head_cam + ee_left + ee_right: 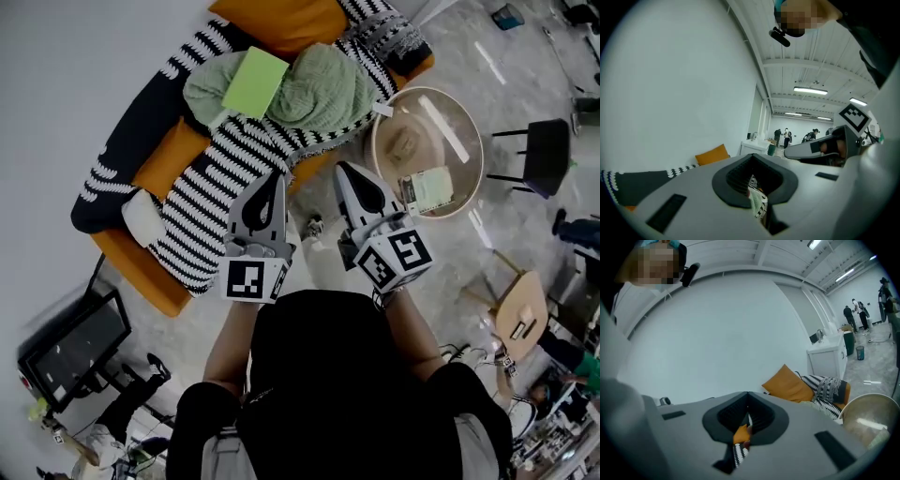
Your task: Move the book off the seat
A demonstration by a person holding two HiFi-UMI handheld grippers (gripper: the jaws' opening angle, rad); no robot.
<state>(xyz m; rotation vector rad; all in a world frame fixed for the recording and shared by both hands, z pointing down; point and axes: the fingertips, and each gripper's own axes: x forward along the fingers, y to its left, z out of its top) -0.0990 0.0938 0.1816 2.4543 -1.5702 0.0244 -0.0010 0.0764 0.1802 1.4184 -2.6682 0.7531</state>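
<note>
Sofa at my 11 o'clock. Green throw heaped on its seat, pale green book lying on top, long axis 1-to-7. Left gripper and right gripper both pinched closed, empty. Book's at 12 from the left, which I judge the nearer.

Orange sofa, striped blanket, green throw

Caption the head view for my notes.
Left gripper and right gripper, jaws shut, point toward the sofa, where a green book lies on a green blanket.
</note>
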